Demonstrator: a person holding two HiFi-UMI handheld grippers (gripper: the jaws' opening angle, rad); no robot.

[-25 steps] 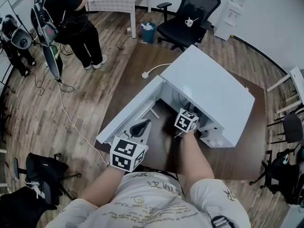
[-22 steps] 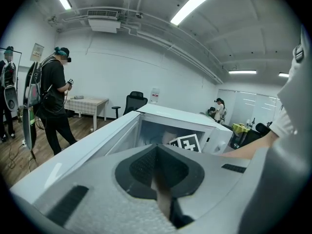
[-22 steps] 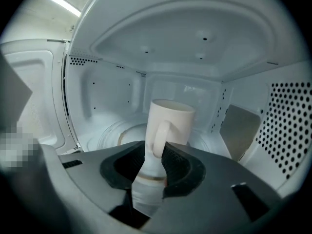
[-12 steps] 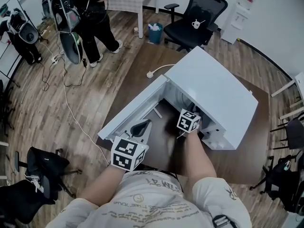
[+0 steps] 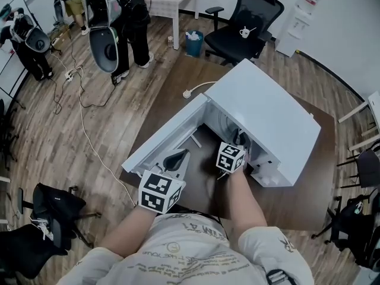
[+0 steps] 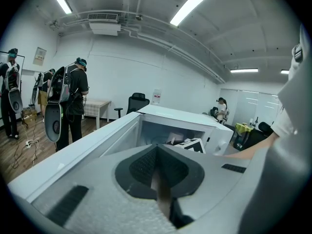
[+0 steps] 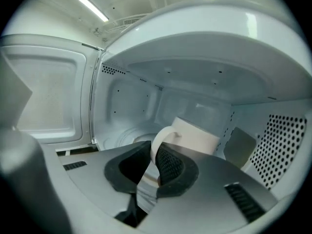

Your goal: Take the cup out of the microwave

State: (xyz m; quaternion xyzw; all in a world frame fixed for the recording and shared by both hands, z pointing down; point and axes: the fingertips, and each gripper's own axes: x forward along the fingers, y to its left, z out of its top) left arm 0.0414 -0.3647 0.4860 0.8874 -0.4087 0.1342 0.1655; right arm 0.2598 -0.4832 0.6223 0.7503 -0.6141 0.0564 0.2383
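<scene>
**A:** How would the cup (image 7: 195, 135) have handled?

**B:** It looked like a plain white ceramic mug, so it was probably stiff, fairly light if empty, glazed and slippery, and liable to chip against the walls. Whether it held anything could not be seen. The handle (image 7: 161, 141) was the sensible place to take hold, though the cup could swing from a grip there.

**A:** Where did it lie?

**B:** It was inside the microwave (image 5: 267, 117), toward the perforated right wall, and it appeared tilted. The handle faced the opening, straight at the right gripper (image 7: 153, 167).

**A:** What was that gripper doing?

**B:** Its jaws were closing, already narrow, with the handle loop between them and a pad pressed on either side.

**A:** And the other one?

**B:** The left gripper (image 6: 157, 174) hung outside, just beside the open door (image 5: 160, 141) and above the desk (image 5: 297, 200). Its jaws were together on nothing, well apart from the cup.
</scene>
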